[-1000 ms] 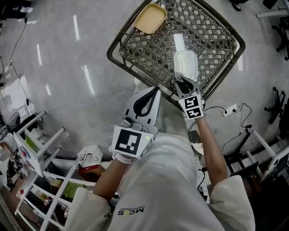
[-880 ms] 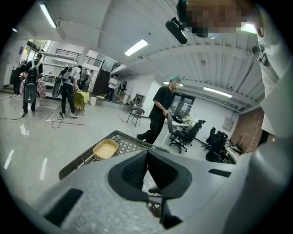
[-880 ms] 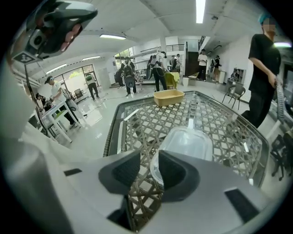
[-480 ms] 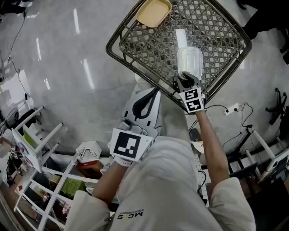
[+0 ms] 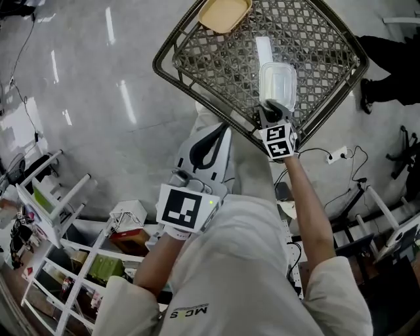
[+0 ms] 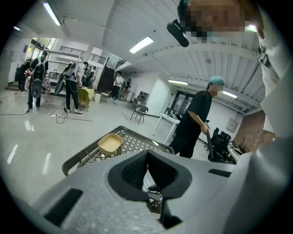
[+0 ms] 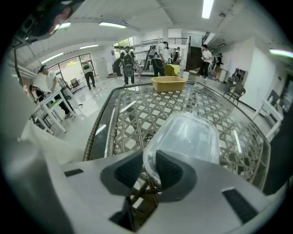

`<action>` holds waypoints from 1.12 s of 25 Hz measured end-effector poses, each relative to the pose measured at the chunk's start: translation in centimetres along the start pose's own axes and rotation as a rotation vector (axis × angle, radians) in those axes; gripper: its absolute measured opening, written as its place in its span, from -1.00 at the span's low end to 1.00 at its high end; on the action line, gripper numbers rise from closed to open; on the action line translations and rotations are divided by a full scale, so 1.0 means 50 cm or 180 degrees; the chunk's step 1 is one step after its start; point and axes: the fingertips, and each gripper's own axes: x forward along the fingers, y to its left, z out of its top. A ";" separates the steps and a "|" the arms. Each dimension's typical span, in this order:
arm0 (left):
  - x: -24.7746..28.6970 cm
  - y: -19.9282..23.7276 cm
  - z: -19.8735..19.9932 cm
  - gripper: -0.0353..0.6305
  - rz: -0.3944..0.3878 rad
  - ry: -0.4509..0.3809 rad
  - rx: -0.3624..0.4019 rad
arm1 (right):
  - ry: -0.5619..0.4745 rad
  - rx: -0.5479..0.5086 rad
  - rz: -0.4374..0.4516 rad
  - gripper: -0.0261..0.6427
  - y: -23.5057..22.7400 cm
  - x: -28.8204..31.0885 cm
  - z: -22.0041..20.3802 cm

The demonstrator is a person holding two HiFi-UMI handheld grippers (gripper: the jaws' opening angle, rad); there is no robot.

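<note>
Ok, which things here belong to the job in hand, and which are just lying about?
In hand:
- right gripper, shut on the rim of the clear rectangular plastic container
- dark woven lattice table below it

Lying about:
- shallow tan plastic tray at the table's far corner
- flat white strip
- white shelf rack
- left gripper, shut, empty

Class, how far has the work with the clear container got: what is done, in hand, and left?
Done: the right gripper has clamped the clear container by its rim. In hand: it holds the container over the lattice table, apart from the beige tray at the far corner. Left, probably: setting it down and releasing. The left gripper is shut, empty.
</note>
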 end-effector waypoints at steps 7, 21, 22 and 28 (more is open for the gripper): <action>-0.001 0.004 0.001 -0.82 -0.0013 -0.0026 0.0151 | 0.0170 -0.0588 -0.0045 -0.68 0.010 0.006 -0.006; -0.001 -0.007 0.055 -0.82 -0.0039 -0.0157 0.0219 | -0.0162 -0.0106 -0.0046 -0.70 0.000 -0.057 0.058; 0.000 -0.011 0.059 -0.82 -0.0053 -0.0174 0.0248 | -0.0207 -0.0064 -0.0051 -0.70 -0.003 -0.067 0.067; -0.003 -0.027 0.098 -0.82 -0.0101 -0.0262 0.0331 | -0.0519 0.0016 -0.0131 -0.70 -0.022 -0.140 0.138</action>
